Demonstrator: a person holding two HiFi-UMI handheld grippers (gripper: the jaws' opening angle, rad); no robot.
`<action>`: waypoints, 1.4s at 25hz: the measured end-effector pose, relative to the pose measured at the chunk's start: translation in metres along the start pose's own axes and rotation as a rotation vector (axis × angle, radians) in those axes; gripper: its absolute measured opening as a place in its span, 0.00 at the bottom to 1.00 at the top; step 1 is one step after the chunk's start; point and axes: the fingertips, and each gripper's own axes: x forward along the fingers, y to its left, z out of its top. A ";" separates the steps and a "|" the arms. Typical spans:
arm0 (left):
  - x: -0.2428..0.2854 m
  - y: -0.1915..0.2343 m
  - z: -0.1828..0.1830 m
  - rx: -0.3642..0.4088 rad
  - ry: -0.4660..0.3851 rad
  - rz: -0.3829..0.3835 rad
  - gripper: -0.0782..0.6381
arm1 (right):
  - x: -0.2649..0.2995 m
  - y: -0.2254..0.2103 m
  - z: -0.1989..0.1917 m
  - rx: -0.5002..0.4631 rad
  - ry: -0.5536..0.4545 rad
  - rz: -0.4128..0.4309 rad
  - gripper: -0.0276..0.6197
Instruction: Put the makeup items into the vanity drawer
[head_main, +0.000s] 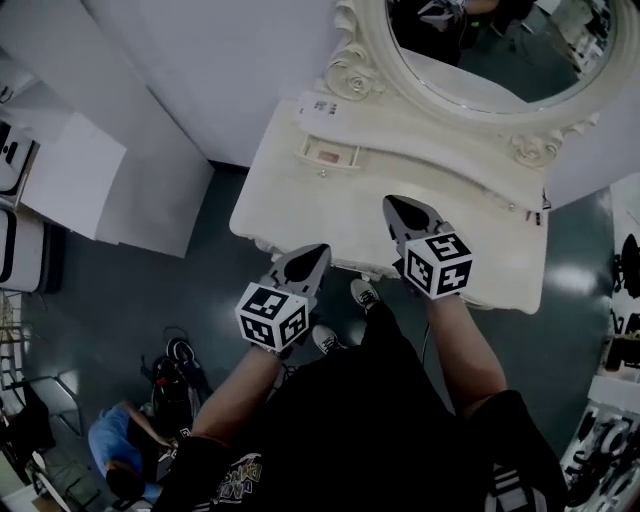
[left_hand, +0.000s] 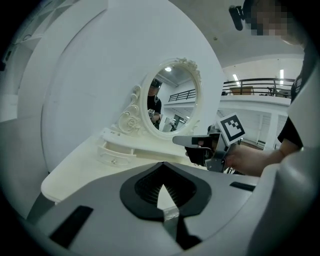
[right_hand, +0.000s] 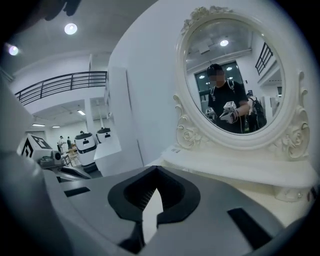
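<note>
Standing at the near edge of the table (head_main: 290, 205), you have your shoes (head_main: 362, 293) on the dark floor (head_main: 140, 290) just under its front, and both arms reach forward. The left gripper (head_main: 312, 256) is over the table's near edge, left of the middle. Its jaws are closed together with nothing between them, as the left gripper view shows. The right gripper (head_main: 398, 208) is a little farther in, over the bare top right of the middle and well apart from the left one. Its jaws are also closed and empty. Neither gripper touches anything on the table. Farther back, a raised shelf (head_main: 440, 135) runs along the foot of the mirror (head_main: 480, 60). The small drawer (head_main: 330, 154) sits at the shelf's left end, below the carved rose of the mirror frame, and it is pulled open toward you. A pink patch (head_main: 326, 156) shows inside the drawer, too small to tell what it is. The oval mirror closes off the far side of the table, and in the right gripper view it reflects you holding the two grippers.
</note>
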 end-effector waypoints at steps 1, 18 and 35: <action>0.001 -0.005 -0.001 0.011 0.002 -0.010 0.11 | -0.010 0.002 -0.003 0.005 -0.004 -0.011 0.09; 0.027 -0.111 -0.008 0.064 0.029 -0.086 0.11 | -0.147 0.001 -0.053 0.069 -0.014 -0.064 0.09; 0.067 -0.190 -0.036 0.019 0.007 0.030 0.11 | -0.214 -0.039 -0.094 0.034 0.056 0.118 0.09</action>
